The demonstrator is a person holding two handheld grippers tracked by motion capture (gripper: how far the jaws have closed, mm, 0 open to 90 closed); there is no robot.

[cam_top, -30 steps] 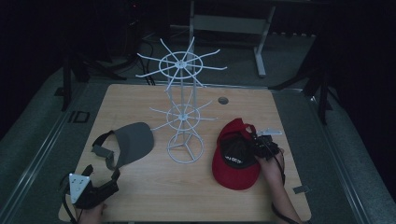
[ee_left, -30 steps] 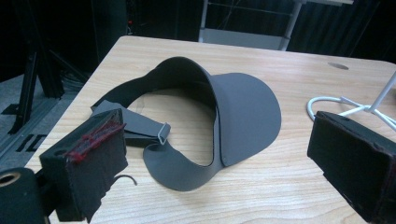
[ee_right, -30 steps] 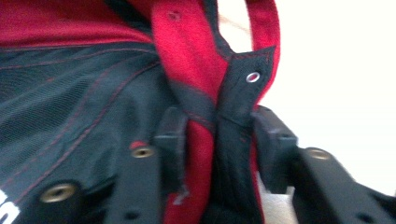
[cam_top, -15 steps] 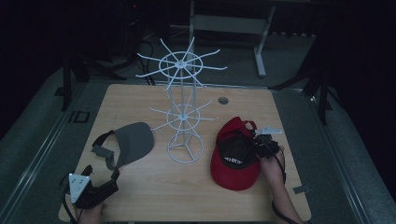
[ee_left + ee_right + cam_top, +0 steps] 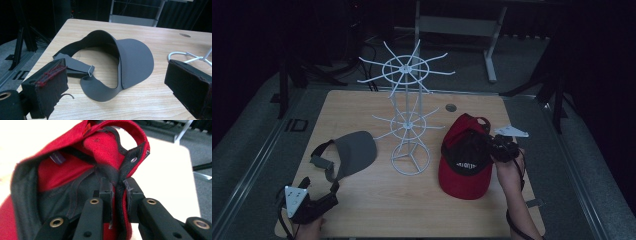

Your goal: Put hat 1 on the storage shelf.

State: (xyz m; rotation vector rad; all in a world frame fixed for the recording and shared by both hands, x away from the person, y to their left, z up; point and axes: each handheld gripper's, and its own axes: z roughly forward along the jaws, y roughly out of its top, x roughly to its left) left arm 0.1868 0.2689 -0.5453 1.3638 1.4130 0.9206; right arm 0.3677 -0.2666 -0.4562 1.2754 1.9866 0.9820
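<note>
A red cap (image 5: 464, 160) lies at the table's right, its back edge tipped up. My right gripper (image 5: 492, 150) is shut on the red cap's rim (image 5: 117, 192), near the black strap with a metal eyelet (image 5: 133, 160). A grey visor (image 5: 349, 150) lies at the left, its strap looped open on the wood; in the left gripper view the grey visor (image 5: 130, 60) is just ahead of the jaws. My left gripper (image 5: 329, 197) rests near the front left corner, open, with nothing between its pads (image 5: 50, 82).
A white wire rack (image 5: 407, 115) with radiating hooks stands mid-table between the two hats; its ring base (image 5: 185, 55) lies beyond my left gripper's right jaw. A small round hole (image 5: 451, 107) marks the far tabletop. A metal frame (image 5: 457, 25) stands beyond the table.
The right gripper has lifted the red cap's back edge slightly and shifted it a little leftward. The left gripper and the visor have stayed still.
</note>
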